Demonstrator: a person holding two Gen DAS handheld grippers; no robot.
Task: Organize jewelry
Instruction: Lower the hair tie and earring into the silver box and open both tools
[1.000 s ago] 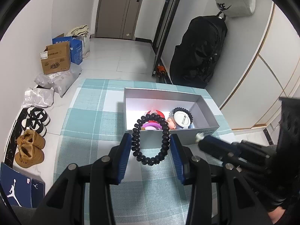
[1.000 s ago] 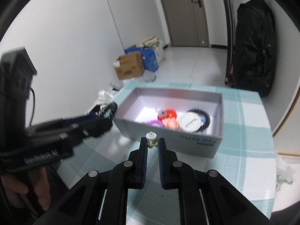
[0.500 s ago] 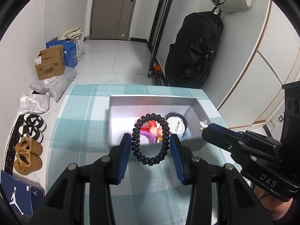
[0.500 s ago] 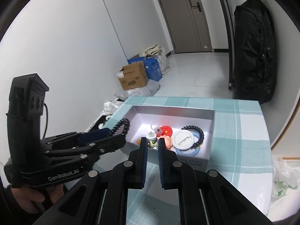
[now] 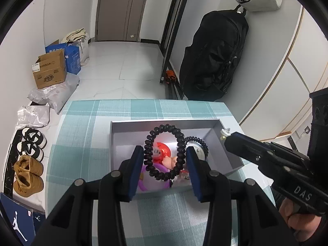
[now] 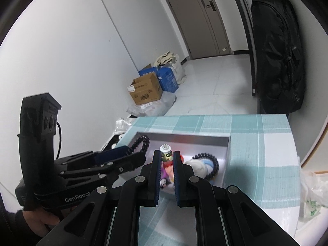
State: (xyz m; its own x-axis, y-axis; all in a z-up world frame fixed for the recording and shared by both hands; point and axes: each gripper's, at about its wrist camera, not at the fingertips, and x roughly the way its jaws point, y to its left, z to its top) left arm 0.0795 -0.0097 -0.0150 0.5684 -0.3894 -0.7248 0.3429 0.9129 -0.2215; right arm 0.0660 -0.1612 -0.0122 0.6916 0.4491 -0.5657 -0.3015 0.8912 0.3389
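Observation:
My left gripper (image 5: 164,153) is shut on a black beaded bracelet (image 5: 164,151) and holds it upright over the near part of a grey open box (image 5: 123,127) on the teal checked tablecloth. My right gripper (image 6: 166,157) is shut on a small figurine charm (image 6: 165,153) with a white top, held above the same box (image 6: 184,138). In the left wrist view it comes in from the right, its charm (image 5: 223,132) over the box's right wall. Inside lie a red item (image 5: 162,150), a purple ring (image 5: 151,182), a black coil bracelet (image 6: 207,162) around a white disc, and small toys.
The table (image 6: 266,143) ends just beyond the box. On the floor past it stand a cardboard box (image 5: 50,69), a blue box (image 5: 71,55), plastic bags and shoes (image 5: 28,172). A black backpack (image 5: 213,61) hangs at right beside a stand.
Both grippers have moved forward from in front of the box to over it, each still holding its item. The box now lies closer under the fingertips.

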